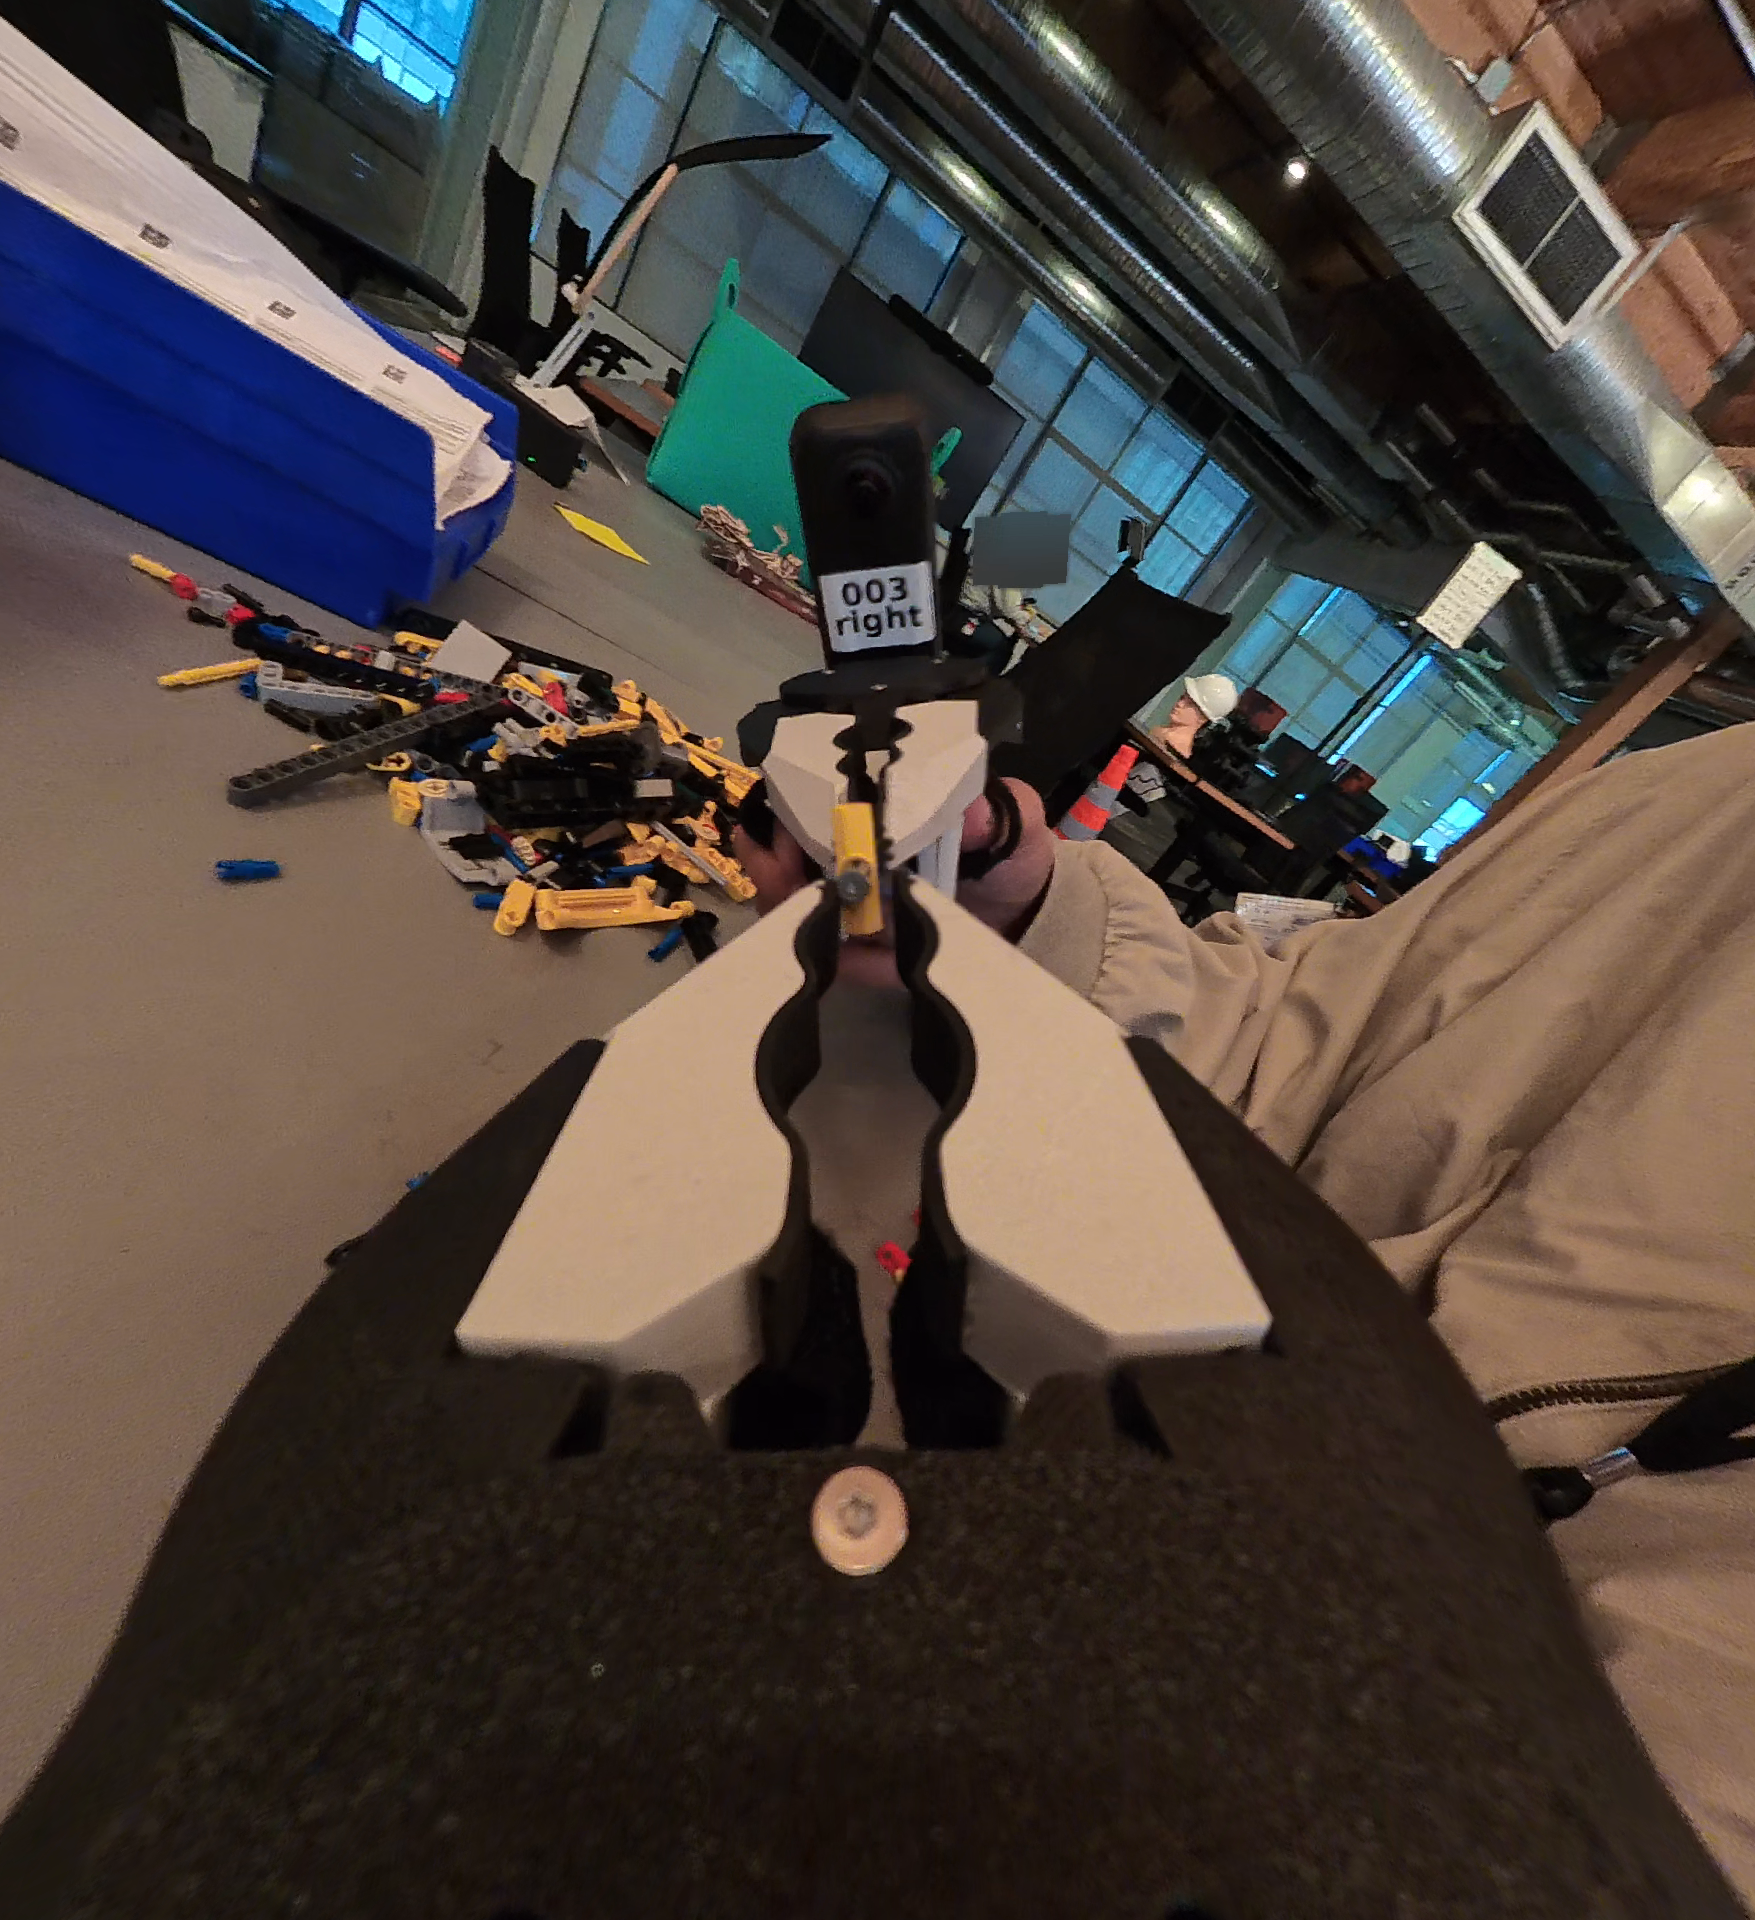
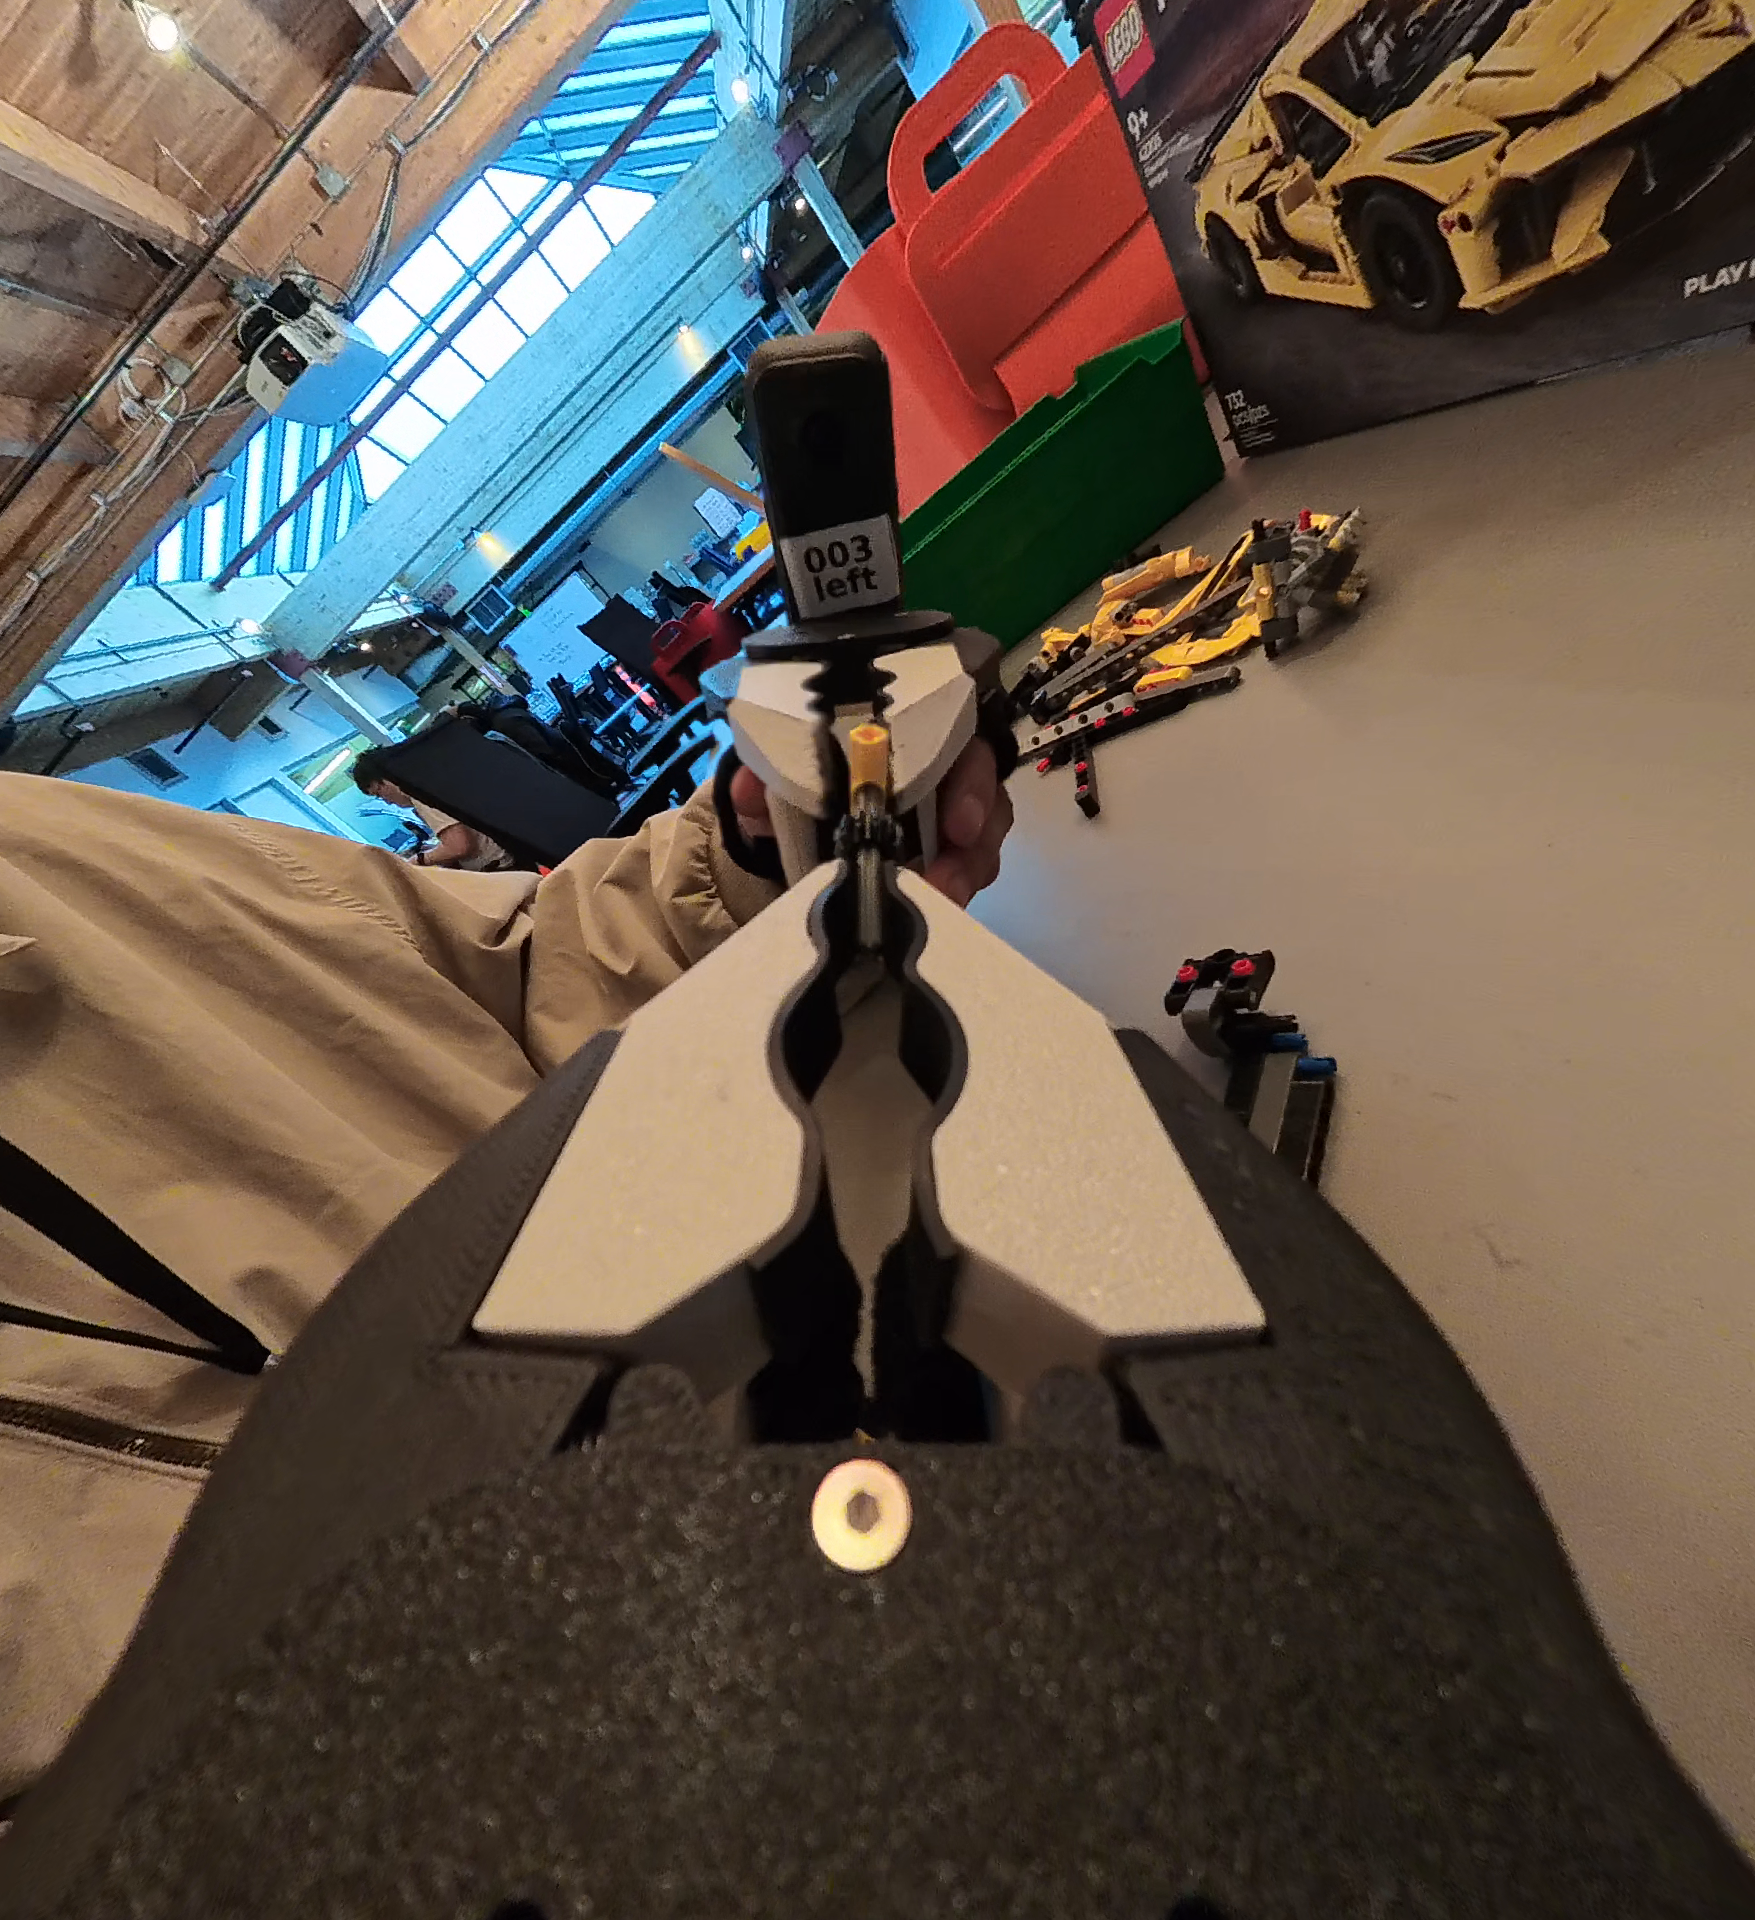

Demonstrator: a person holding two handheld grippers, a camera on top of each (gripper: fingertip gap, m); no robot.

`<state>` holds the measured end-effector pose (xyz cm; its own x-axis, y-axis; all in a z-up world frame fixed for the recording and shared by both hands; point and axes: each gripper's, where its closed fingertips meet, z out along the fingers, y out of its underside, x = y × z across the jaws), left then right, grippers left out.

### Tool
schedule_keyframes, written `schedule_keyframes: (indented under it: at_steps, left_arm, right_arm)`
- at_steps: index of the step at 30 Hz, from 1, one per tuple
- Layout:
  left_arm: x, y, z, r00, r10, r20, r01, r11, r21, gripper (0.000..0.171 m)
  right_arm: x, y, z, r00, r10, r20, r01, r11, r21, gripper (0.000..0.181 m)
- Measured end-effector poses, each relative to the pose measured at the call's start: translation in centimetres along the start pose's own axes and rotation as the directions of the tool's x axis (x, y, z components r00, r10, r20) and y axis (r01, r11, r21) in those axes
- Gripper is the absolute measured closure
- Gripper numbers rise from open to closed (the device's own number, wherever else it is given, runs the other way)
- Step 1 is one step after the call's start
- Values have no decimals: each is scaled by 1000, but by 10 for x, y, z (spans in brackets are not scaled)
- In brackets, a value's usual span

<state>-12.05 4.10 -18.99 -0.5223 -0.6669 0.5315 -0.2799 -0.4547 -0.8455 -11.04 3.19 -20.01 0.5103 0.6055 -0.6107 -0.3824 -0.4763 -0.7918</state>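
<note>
My left gripper (image 1: 857, 920) is shut on the lower end of a short yellow connector piece (image 1: 858, 847), held upright in the air. My right gripper (image 2: 868, 894) faces it tip to tip and is shut on a thin grey axle (image 2: 869, 914). The axle points at the yellow connector (image 2: 865, 764) and carries a small black bush (image 2: 868, 831). In the left wrist view the axle's grey end (image 1: 850, 886) shows end-on against the yellow piece. The right gripper (image 1: 881, 805) shows just beyond it, and the left gripper (image 2: 865, 774) shows in the right wrist view. A hand holds each gripper.
A pile of yellow, black and grey building pieces (image 1: 499, 769) lies on the grey table by a blue bin (image 1: 177, 395). A partly built yellow assembly (image 2: 1195, 623), a black-grey subassembly (image 2: 1257, 1049), a green bin (image 2: 1070, 499) and the set's box (image 2: 1475, 208) are on the right. The person's beige jacket (image 1: 1475, 1039) is close. Less than 4 cm separates the two grippers' tips.
</note>
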Motion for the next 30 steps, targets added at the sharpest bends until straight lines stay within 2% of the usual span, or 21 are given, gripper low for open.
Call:
schedule_keyframes:
  at_steps: [7,11,18,23,30]
  left_arm:
    - [0,-7,-5,1000,-11,-9,11,999,31,159]
    - [-2,-6,-7,1000,-4,0,4,1000,20,165]
    - [0,-11,-11,1000,5,-1,-5,999,35,165]
    - [4,1,1,1000,10,-14,-10,1000,-11,166]
    - [6,-10,-9,999,34,-16,-34,999,21,161]
  right_arm:
    - [0,1,1,1000,-1,-1,1,1000,-7,179]
    - [-1,0,-1,1000,3,7,-3,1000,1,179]
    - [-2,-1,-1,1000,15,22,-15,1000,8,179]
    - [-5,6,8,1000,8,29,-7,1000,-26,179]
    - [-5,0,2,999,26,40,-27,1000,5,179]
